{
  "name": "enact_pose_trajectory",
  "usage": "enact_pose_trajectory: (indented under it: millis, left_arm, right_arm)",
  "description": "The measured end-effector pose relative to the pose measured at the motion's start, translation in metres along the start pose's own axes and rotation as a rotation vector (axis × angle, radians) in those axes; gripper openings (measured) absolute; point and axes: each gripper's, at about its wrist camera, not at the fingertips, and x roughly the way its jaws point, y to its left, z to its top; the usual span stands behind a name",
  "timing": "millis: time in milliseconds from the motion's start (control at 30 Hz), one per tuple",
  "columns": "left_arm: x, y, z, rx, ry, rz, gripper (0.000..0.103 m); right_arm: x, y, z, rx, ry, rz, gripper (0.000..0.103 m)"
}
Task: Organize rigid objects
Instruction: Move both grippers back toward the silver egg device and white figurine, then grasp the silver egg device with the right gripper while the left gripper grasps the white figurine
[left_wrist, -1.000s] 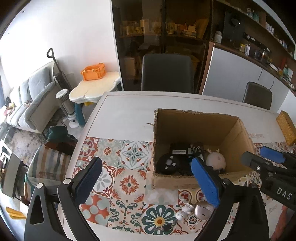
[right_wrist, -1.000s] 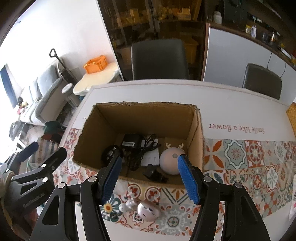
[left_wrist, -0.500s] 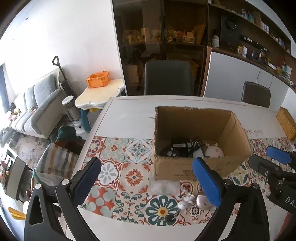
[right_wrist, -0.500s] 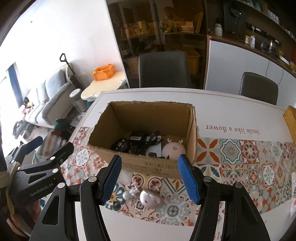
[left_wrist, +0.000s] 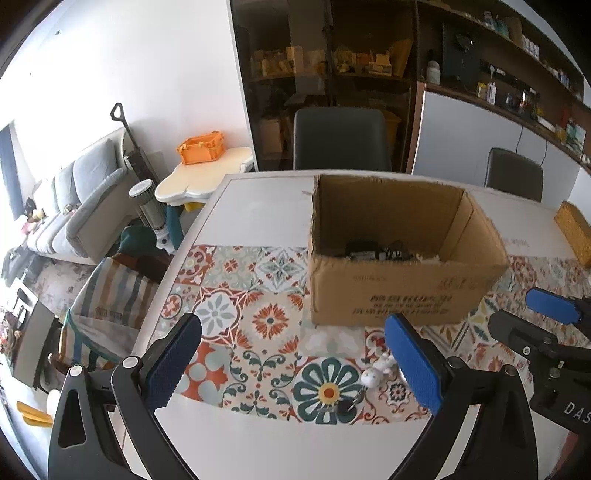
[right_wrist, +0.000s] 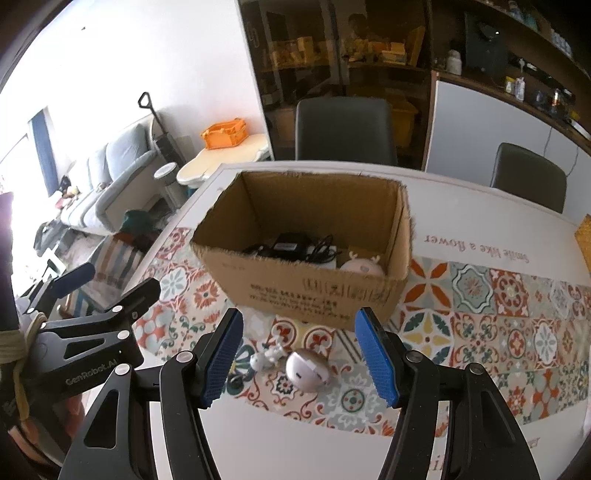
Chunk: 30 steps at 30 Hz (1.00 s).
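An open cardboard box (left_wrist: 402, 295) (right_wrist: 306, 291) stands on the patterned table runner. It holds black chargers with cables (right_wrist: 291, 245) and a pink round toy with antlers (right_wrist: 360, 264). In front of the box lie a small white figurine (right_wrist: 266, 356) (left_wrist: 376, 371), a pale round egg-shaped object (right_wrist: 306, 371) and a small dark key-like item (left_wrist: 345, 406). My right gripper (right_wrist: 299, 358) is open and empty, just above the round object. My left gripper (left_wrist: 295, 365) is open and empty, left of the figurine.
The table (left_wrist: 258, 206) has a white far half and a white front edge. Two dark chairs (left_wrist: 341, 138) (left_wrist: 515, 171) stand behind it. A yellow woven item (left_wrist: 574, 230) lies at the right. A sofa and a side table with an orange crate (left_wrist: 201, 147) stand to the left.
Both grippers have pulled back and lowered from over the box toward the table's front. The box contents are now largely hidden behind its front wall. Both stay open.
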Motion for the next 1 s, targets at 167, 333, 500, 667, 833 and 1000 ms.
enact_pose_trajectory:
  millis: [167,333,500,667,833,1000]
  left_arm:
    - [0.011,0.000,-0.015,-0.012,0.051,-0.011,0.101]
    - [0.024,-0.002,-0.028,-0.007,0.099,-0.004,0.101]
    - [0.034,-0.006,-0.040,0.011,0.131,-0.001,0.101]
    - [0.051,-0.009,-0.054,0.027,0.186,0.008,0.101]
    - [0.067,-0.011,-0.066,0.037,0.234,0.017,0.101]
    - [0.080,-0.014,-0.073,0.050,0.263,0.024,0.101]
  right_arm:
    - [0.017,0.000,-0.015,0.000,0.052,0.021,0.063]
    - [0.032,0.000,-0.027,-0.003,0.094,0.025,0.063]
    - [0.045,-0.001,-0.037,-0.017,0.128,0.029,0.063]
    - [0.063,-0.002,-0.045,-0.025,0.172,0.027,0.063]
    - [0.086,-0.002,-0.055,-0.033,0.231,0.030,0.063]
    - [0.106,-0.002,-0.063,-0.046,0.274,0.025,0.063]
